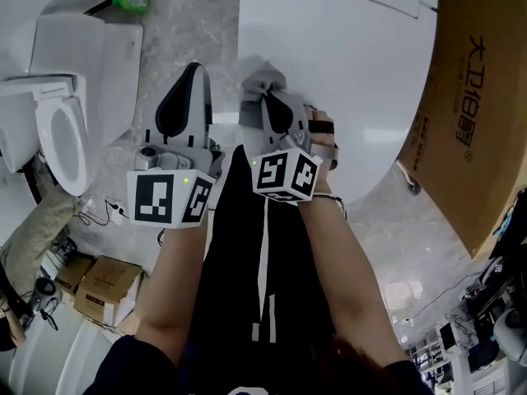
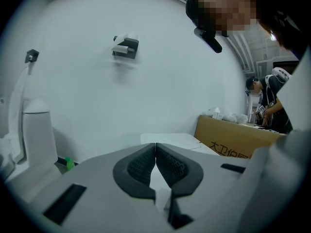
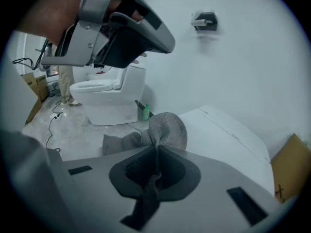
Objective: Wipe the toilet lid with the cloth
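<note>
The cloth (image 1: 262, 89) is a grey, coarse-woven rag, bunched into a rounded puff with a limp tail trailing to one side. The right hand-held gripper (image 1: 276, 109) is clamped on it: in the right gripper view the ribbed dark pads (image 3: 172, 171) pinch a twisted strand of the fabric, and the puff (image 3: 165, 130) bulges above them at the frame's centre. In the head view the cloth sits in the upper middle, at the left edge of the toilet lid (image 1: 346, 64), a broad, smooth, glossy white oval. Whether the fabric touches the lid cannot be told.

The left hand-held gripper (image 1: 188, 81) hangs just left of the right one over the grey marbled floor (image 1: 177, 31), its textured black pads (image 2: 167, 164) pressed together on nothing.

A brown cardboard box (image 1: 473, 113) with printed characters stands at the right edge. A second white toilet (image 1: 62, 130) with its seat exposed occupies the left.
</note>
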Demonstrator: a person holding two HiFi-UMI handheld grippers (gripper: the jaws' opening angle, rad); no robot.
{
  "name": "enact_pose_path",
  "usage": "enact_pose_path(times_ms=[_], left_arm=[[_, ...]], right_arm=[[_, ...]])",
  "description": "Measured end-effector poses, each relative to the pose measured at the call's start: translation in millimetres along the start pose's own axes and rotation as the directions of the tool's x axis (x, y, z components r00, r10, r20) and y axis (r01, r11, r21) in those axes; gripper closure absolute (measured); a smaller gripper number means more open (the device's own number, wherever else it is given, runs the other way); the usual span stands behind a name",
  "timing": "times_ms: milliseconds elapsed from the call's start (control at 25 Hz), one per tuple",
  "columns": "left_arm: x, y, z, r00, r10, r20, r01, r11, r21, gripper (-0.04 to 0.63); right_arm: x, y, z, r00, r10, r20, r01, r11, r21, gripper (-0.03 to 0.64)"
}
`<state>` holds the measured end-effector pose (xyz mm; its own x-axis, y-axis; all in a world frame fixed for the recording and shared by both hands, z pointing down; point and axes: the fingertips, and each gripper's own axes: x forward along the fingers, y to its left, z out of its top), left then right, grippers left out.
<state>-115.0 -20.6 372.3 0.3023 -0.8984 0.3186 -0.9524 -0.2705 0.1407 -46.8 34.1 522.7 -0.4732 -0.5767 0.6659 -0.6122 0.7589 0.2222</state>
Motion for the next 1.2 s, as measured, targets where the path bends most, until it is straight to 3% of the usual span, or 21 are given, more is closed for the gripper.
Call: enact_pose_path(times_ms=[200, 320, 560, 760, 880, 1000, 1200], left_arm=[[-3, 8, -6, 1.000, 0.008, -0.008, -0.008, 1.000, 0.006, 0.574], [-3, 8, -6, 1.000, 0.000, -0.006, 0.000, 1.000, 0.005, 0.574], [-4, 4, -7, 1.000, -0.019, -0.004, 0.019, 1.000, 0.012, 0.574], [-5, -6, -13, 0.999, -0.041, -0.015, 0.041, 0.999, 0.016, 0.575], [-6, -13, -16, 0.998, -0.058, -0.023, 0.058, 0.998, 0.018, 0.575], [-9, -16, -17, 0.997, -0.068, -0.029, 0.069, 0.997, 0.022, 0.575], [-18, -18, -22, 0.996, -0.077, -0.051, 0.078, 0.997, 0.025, 0.575]], right_arm=[[0, 35, 9, 0.994, 0.106, 0.017, -0.103, 0.989, -0.108, 0.584], [-14, 34, -5, 0.993, 0.120, 0.017, -0.117, 0.985, -0.124, 0.584], [-65, -39, -78, 0.998, -0.044, -0.047, 0.045, 0.999, 0.011, 0.584], [-108, -107, -140, 0.967, -0.200, -0.158, 0.219, 0.969, 0.116, 0.584], [-129, -139, -170, 0.933, -0.286, -0.217, 0.334, 0.913, 0.235, 0.584], [-141, -152, -187, 0.901, -0.357, -0.248, 0.429, 0.826, 0.367, 0.584], [-148, -148, -192, 0.846, -0.438, -0.305, 0.533, 0.685, 0.496, 0.584]])
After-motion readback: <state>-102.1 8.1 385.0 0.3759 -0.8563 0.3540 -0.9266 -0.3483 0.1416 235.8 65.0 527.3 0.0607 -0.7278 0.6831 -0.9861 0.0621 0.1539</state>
